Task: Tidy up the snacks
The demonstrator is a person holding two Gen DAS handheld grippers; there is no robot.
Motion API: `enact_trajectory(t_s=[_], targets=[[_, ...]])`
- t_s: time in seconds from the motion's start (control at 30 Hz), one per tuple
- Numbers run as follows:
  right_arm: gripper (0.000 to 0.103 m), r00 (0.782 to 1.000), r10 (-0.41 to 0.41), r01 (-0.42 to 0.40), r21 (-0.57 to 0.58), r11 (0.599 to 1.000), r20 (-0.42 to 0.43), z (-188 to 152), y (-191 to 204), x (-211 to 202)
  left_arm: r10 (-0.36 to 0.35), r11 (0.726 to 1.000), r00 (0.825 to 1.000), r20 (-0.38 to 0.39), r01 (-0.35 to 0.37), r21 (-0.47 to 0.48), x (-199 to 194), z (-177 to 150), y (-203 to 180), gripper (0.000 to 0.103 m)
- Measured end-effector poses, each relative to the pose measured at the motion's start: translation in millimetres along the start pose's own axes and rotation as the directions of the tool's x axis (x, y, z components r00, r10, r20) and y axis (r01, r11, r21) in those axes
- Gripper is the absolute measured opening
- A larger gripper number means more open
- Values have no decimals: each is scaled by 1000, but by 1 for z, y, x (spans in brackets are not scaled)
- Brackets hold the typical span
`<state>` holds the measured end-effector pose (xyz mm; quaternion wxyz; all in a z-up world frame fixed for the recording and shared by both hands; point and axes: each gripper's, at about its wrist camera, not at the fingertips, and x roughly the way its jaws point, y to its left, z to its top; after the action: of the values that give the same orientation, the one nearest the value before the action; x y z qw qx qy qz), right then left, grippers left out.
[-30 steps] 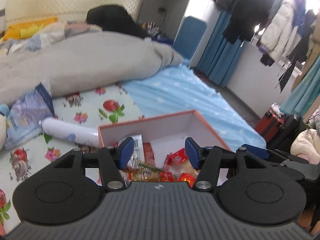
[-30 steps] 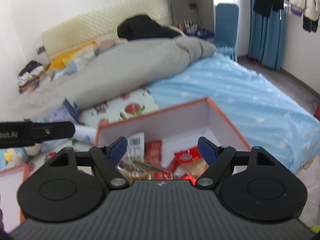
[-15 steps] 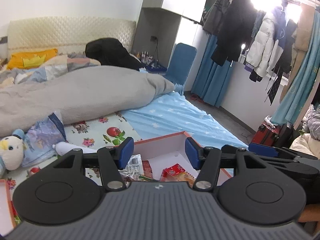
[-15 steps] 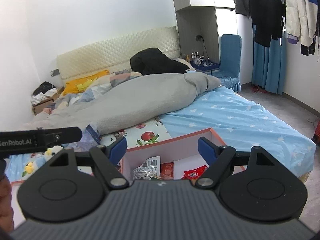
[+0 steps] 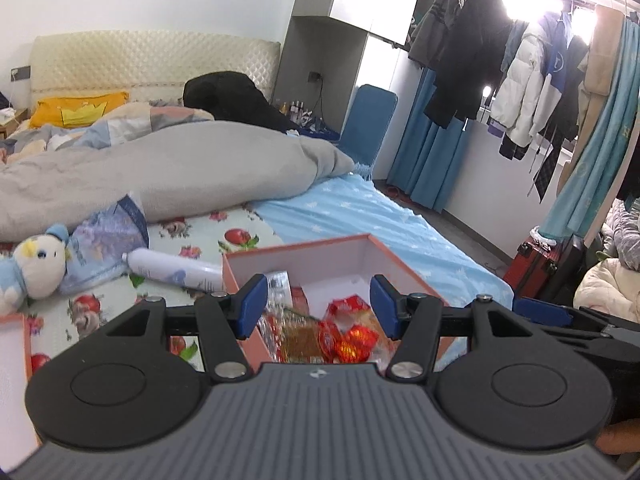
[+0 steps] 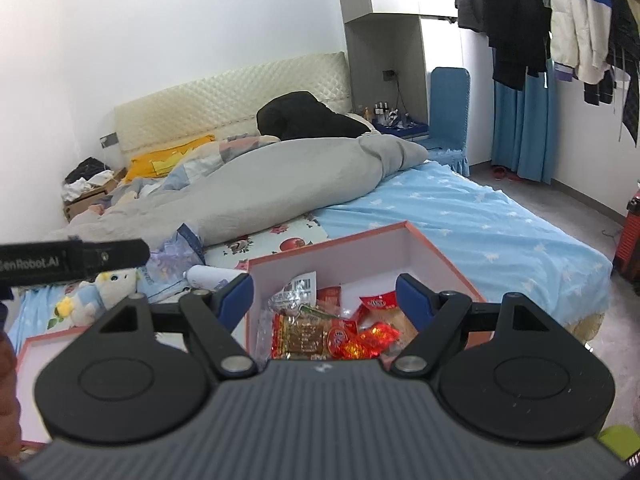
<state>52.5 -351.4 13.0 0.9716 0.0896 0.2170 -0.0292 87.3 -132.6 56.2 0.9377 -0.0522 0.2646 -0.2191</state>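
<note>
My left gripper point(image 5: 318, 307) and right gripper point(image 6: 324, 302) both gape empty, the snack box point(image 6: 424, 258) at twelve o'clock.

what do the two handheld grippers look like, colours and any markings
Both match: the left gripper and right gripper have matte black linkage arms on round discs, silver pivot screws, blue finger pads and a ribbed dark grey body. White GenRobot.AI lettering marks the left gripper's side.

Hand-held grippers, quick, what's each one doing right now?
Left hand-held gripper: open, holding nothing.
Right hand-held gripper: open, holding nothing.
</note>
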Motion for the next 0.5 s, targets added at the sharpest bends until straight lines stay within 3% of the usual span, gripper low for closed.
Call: enact_trajectory(t_s=[0.27,0.5], targets=[[80,999,5,-4,5,1000,-36,-26,-1,5,16,1000,1000,-27,-17,-2,2,-34,3,62],[80,999,7,-6,7,1000,-44,-33,-2,3,39,999,998,-46,-40,-25,11,-43,9,62]])
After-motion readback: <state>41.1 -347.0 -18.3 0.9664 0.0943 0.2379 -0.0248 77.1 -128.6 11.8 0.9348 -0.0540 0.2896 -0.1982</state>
